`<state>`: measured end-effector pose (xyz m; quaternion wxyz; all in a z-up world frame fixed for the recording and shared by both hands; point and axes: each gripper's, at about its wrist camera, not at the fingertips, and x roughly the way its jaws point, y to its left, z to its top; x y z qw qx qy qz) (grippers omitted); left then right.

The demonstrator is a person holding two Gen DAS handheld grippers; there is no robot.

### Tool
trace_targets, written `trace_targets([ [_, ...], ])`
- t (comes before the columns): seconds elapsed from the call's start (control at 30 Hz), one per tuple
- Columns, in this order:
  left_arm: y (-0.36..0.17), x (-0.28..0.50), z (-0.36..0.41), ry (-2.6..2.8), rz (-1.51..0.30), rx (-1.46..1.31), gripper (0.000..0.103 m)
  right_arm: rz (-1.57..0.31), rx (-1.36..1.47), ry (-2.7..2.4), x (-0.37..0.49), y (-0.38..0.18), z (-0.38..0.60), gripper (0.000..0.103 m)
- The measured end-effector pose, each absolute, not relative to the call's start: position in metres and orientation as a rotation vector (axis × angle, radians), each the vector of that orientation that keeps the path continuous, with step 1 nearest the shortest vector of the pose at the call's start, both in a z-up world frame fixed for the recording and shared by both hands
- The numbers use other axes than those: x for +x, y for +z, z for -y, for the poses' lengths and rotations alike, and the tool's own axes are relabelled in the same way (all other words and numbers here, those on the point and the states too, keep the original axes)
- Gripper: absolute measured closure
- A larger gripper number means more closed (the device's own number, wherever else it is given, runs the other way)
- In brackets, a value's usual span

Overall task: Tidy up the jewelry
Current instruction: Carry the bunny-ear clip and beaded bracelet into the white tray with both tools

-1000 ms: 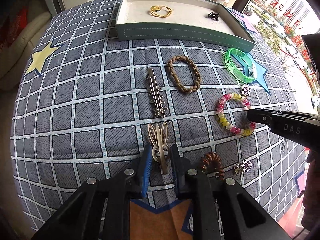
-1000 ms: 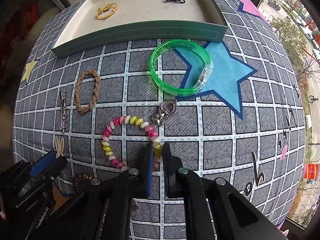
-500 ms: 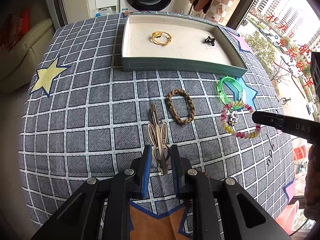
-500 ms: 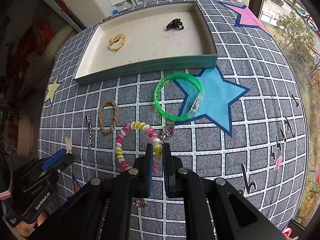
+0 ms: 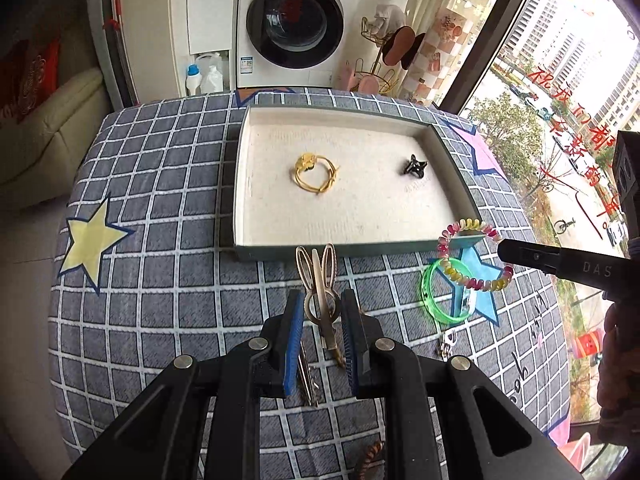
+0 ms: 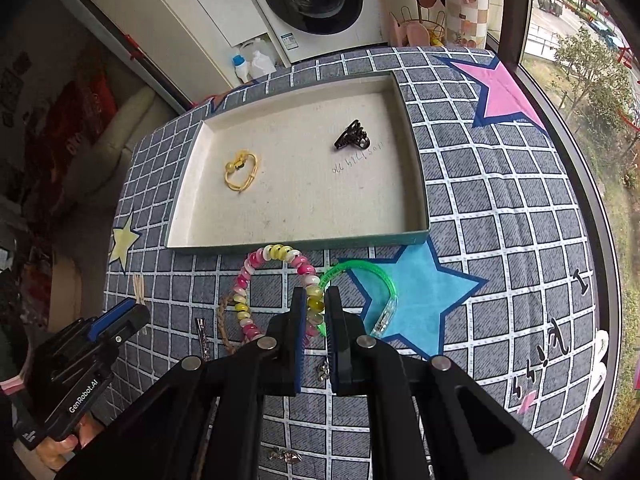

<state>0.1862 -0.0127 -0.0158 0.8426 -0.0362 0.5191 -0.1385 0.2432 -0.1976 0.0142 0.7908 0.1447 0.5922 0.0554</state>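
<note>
Between the left hand-held gripper [image 5: 322,316] pads, the rabbit hair clip [image 5: 318,284].

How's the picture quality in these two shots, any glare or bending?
Left wrist view: the window is blown out by daylight, and fisheye curves the checked cloth. Right wrist view: even light, the tray walls bow, and the beaded bracelet stays sharp in the right claw.

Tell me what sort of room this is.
Probably a home laundry or balcony nook: a washing machine with detergent bottles beside it, a big window onto apartment towers, and a checked cloth with stars.
</note>
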Motion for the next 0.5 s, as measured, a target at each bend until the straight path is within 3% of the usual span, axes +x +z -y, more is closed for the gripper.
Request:
trace_targets([
  [0.5,-0.026,0.272,0.035,-0.277,-1.060,-0.055,0.072,-1.257,0.268,0.153,0.338,-0.003,0.194,0.093],
])
